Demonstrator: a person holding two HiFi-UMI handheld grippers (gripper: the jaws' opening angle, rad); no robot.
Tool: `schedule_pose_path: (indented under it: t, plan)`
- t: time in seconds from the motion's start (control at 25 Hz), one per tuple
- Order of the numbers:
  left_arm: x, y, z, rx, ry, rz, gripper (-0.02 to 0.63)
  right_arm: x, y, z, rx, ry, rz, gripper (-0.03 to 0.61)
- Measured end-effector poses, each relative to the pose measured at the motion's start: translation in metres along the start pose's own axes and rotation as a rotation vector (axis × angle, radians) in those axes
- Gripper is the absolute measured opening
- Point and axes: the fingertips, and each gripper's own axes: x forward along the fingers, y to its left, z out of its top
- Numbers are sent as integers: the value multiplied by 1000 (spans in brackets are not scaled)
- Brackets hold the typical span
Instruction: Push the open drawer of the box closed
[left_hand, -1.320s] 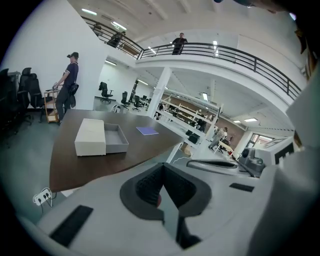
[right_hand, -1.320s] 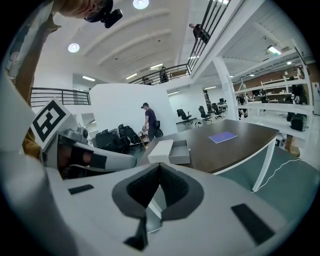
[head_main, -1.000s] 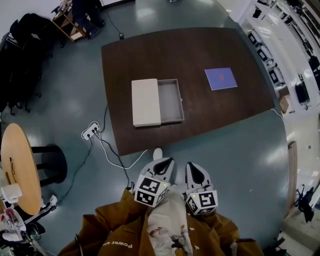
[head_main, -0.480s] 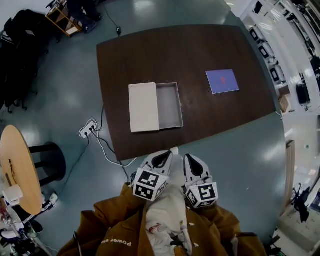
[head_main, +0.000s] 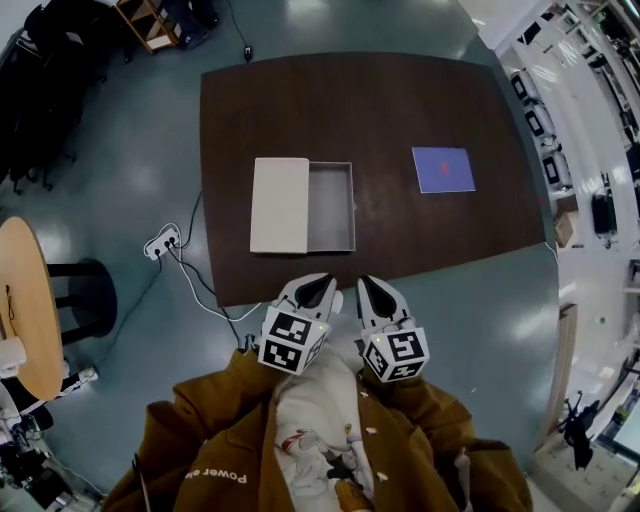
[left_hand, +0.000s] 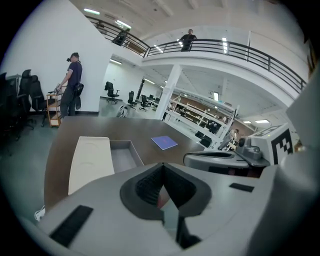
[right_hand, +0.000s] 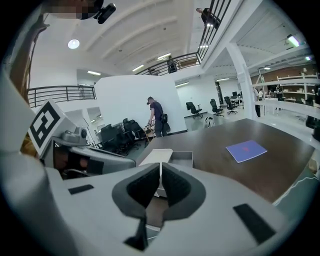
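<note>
Brown jacket (head_main: 200, 450) fills the bottom of the head view, with both arms held forward. Left tongs (head_main: 319, 284) are closed, pads meeting at the tips, nothing between them. Right tongs (head_main: 367, 286) are closed too and empty. The two sit side by side, close together, with their tips at the near edge of the counter (head_main: 400, 100). Both are aimed toward the box and neither touches it.

Box (head_main: 280, 205) lies flat near the counter's near edge, toward the left edge, just beyond the left tongs. Its beige cover is the left part. The grey drawer (head_main: 331, 207) sticks out of it to the right, open and empty inside. Blue sheet (head_main: 443, 169) lies flat toward the right edge, well apart from the box.

On the floor off the left edge is a white power strip (head_main: 160, 243), with cables trailing toward the near-left corner. Round wooden table (head_main: 20, 300) is farther left. Past the far edge, a person (left_hand: 72, 82) stands at a cart (left_hand: 54, 107).
</note>
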Motion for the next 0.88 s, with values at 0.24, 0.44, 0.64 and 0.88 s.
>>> schedule_pose_path:
  t: [0.24, 0.44, 0.64, 0.88]
  plan:
    - [25, 2, 3, -11, 14, 8, 3, 27, -35, -4, 21, 56, 12, 5]
    - [38, -3, 7, -16, 26, 3, 3, 48, -64, -7, 26, 108, 28, 66]
    - [45, 9, 9, -45, 26, 22, 3, 76, -86, -9, -33, 160, 54, 91]
    - [50, 17, 0, -66, 32, 42, 3, 106, -102, -25, -164, 233, 109, 115]
